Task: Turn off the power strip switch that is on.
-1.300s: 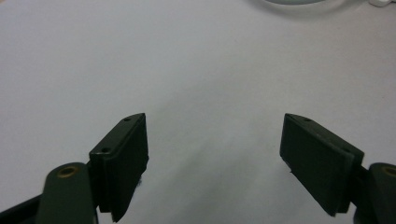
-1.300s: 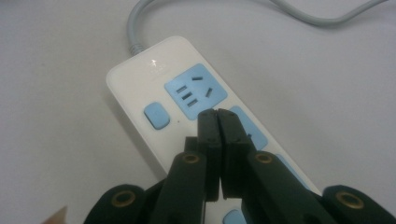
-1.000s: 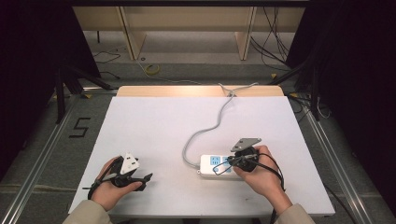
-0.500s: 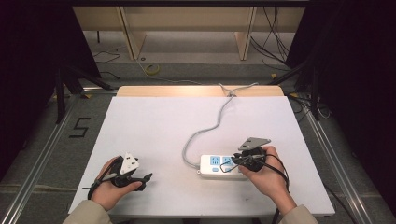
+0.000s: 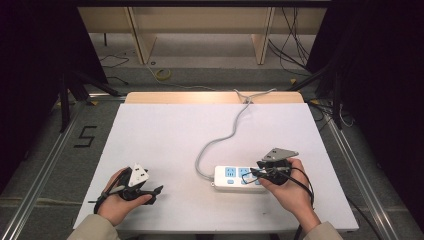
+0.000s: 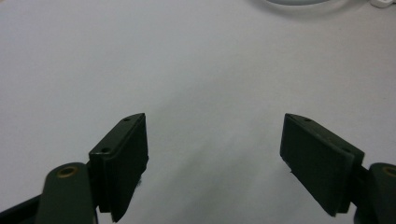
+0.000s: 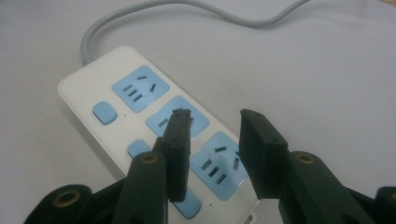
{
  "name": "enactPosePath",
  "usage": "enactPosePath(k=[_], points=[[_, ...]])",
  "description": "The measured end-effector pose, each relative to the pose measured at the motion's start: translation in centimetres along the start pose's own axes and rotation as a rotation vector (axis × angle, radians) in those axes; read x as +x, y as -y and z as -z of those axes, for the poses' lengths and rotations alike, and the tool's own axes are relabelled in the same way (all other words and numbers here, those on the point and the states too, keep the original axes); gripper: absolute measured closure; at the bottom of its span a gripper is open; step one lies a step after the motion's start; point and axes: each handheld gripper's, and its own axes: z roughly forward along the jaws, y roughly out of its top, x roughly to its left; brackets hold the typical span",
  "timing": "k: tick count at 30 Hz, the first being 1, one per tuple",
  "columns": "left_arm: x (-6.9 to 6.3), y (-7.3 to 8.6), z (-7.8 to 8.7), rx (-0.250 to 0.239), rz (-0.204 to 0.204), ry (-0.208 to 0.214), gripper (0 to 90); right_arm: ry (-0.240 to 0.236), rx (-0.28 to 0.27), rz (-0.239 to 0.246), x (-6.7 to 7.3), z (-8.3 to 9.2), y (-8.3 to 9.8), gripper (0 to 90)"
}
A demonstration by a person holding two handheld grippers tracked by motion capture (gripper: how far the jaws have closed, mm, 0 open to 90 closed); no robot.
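A white power strip [image 5: 235, 178] with three blue sockets lies near the front right of the white table [image 5: 170, 135]. Its grey cable [image 5: 222, 139] curves away to the table's back edge. My right gripper [image 5: 251, 175] hovers over the strip's right half. In the right gripper view the power strip [image 7: 135, 93] lies just beneath the right gripper [image 7: 215, 116], whose jaws stand partly open with nothing between them, above the middle and end sockets. My left gripper [image 5: 151, 192] rests at the front left, well away from the strip. The left gripper [image 6: 215, 154] is wide open over bare tabletop.
A loop of the grey cable [image 6: 299, 2] crosses the top of the left gripper view. Beside the table, the floor carries a "5" marking [image 5: 85, 136] and metal rails [image 5: 42, 175]. Wooden furniture legs [image 5: 140, 35] and loose cables [image 5: 295, 40] lie beyond the back edge.
My right hand and gripper have shifted slightly to the right along the power strip. The left hand and gripper have stayed where they were.
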Motion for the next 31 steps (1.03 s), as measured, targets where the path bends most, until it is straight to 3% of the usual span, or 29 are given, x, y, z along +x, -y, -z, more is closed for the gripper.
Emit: enactPosePath(k=[20,31], points=[[0.1,0.1,0.1,-0.002,0.003,-0.004,23.1,0.014,-0.058,-0.041,-0.7,0.1,1.2,44.8],[0.1,0.0,0.1,-0.006,0.004,-0.004,23.1,0.029,-0.073,-0.037,-0.7,0.1,1.3,39.4]])
